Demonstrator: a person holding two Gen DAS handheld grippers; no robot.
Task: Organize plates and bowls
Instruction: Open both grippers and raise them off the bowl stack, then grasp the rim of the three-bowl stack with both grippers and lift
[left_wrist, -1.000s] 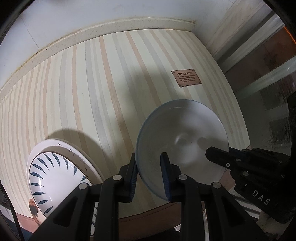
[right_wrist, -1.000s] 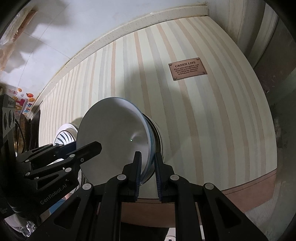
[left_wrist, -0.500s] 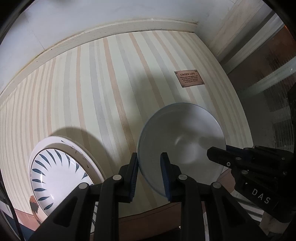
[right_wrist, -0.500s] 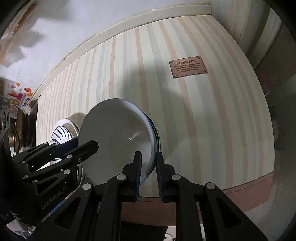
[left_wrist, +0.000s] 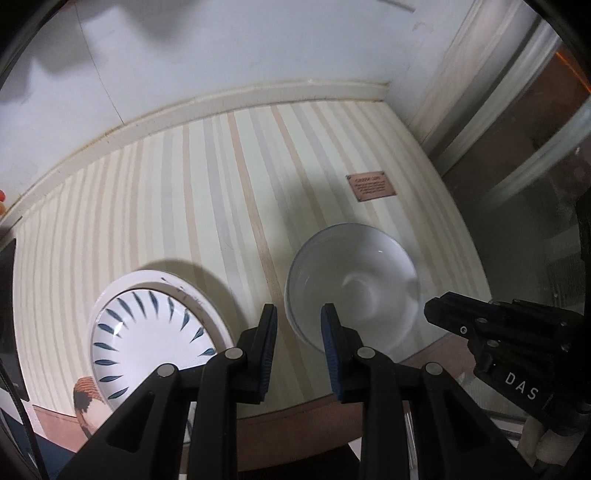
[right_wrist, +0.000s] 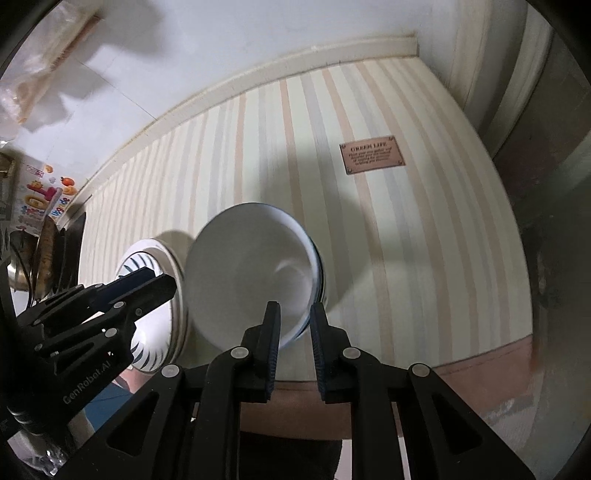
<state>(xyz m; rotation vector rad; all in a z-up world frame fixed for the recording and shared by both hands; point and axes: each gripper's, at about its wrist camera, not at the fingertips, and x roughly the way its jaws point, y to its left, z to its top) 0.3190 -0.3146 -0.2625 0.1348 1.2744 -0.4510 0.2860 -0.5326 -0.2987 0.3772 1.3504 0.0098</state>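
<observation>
A bowl (left_wrist: 352, 288) sits on the table (left_wrist: 221, 206), just in front of the left gripper (left_wrist: 299, 321), a bit to the right of its fingers (left_wrist: 267, 332). A plate (left_wrist: 147, 332) lies on the table to the left of those fingers. A small sign (left_wrist: 370, 187) lies farther ahead, behind the bowl. The right gripper (right_wrist: 293, 319) has its fingers (right_wrist: 271, 325) on either side of the bowl's near edge.

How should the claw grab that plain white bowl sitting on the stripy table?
Grip the plain white bowl by its thin rim, on the near edge facing the claws. It sits upright and open on the striped table, so one finger can slip inside the wall and the other outside. The far side means reaching across the bowl.
</observation>
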